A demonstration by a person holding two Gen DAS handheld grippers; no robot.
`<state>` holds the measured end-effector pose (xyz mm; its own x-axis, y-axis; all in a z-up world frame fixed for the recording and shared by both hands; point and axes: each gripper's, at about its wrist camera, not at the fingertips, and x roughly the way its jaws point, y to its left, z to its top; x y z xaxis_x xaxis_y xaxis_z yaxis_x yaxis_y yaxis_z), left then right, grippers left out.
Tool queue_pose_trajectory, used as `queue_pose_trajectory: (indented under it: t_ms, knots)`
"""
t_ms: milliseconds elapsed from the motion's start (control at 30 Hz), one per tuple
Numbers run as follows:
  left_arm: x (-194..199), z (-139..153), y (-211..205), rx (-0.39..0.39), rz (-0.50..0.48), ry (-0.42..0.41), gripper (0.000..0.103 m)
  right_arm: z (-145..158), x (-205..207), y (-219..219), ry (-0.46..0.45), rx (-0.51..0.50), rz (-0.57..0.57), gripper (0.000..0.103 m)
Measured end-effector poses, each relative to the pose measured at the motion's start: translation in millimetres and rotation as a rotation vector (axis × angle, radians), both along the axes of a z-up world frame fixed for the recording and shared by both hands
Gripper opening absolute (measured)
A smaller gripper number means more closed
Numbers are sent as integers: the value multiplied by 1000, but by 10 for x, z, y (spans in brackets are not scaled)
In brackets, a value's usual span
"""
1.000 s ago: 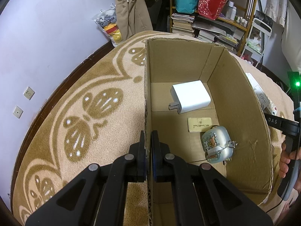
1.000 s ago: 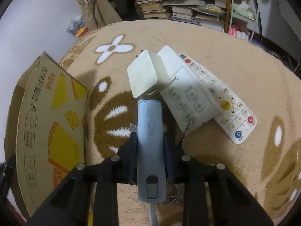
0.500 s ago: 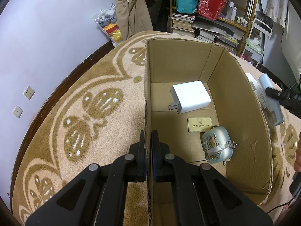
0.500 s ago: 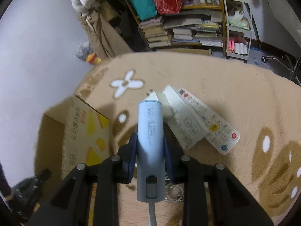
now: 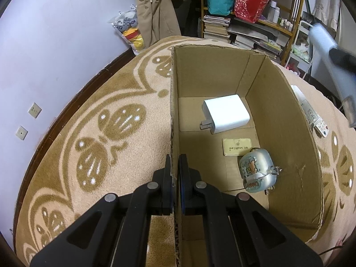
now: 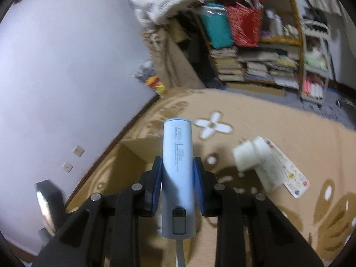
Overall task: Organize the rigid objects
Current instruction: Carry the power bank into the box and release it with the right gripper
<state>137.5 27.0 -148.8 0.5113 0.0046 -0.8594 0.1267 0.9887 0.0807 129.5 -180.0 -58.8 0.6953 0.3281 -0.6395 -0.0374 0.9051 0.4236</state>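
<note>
Carpet (image 5: 93,115) with the brown leaf pattern fills the left side, and just right of it stands the open cardboard box (image 5: 287,133). Left gripper (image 5: 175,166) is clamped tight on the box's left wall, one finger outside and one inside. Down on the box floor there's a white charger (image 5: 227,113) near the back, a gold card (image 5: 237,146) in front of it, and a silvery little case (image 5: 258,173) just right of the card, pretty much touching it. Right gripper (image 6: 177,173) is pinching a light blue power bank (image 6: 177,173) between its blue pads, held up in the air above the carpet, near the box's right side. Further right on the carpet, a second white charger (image 6: 244,158) lies against two remotes (image 6: 287,175).
</note>
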Motion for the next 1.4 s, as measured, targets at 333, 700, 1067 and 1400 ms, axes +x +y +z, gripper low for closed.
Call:
queue_pose_trajectory:
  t_ms: [333, 700, 1067, 1400]
  knots:
    - [29, 5, 0, -2, 9, 1, 4, 21, 53, 476, 43, -25, 83, 29]
    - [35, 3, 0, -1, 12, 0, 4, -359, 160, 606, 144, -56, 157, 29]
    - [36, -12, -2, -2, 13, 0, 4, -573, 153, 674, 210, -123, 191, 29]
    - [35, -43, -3, 2, 12, 7, 5, -438, 74, 507, 156, -78, 163, 30]
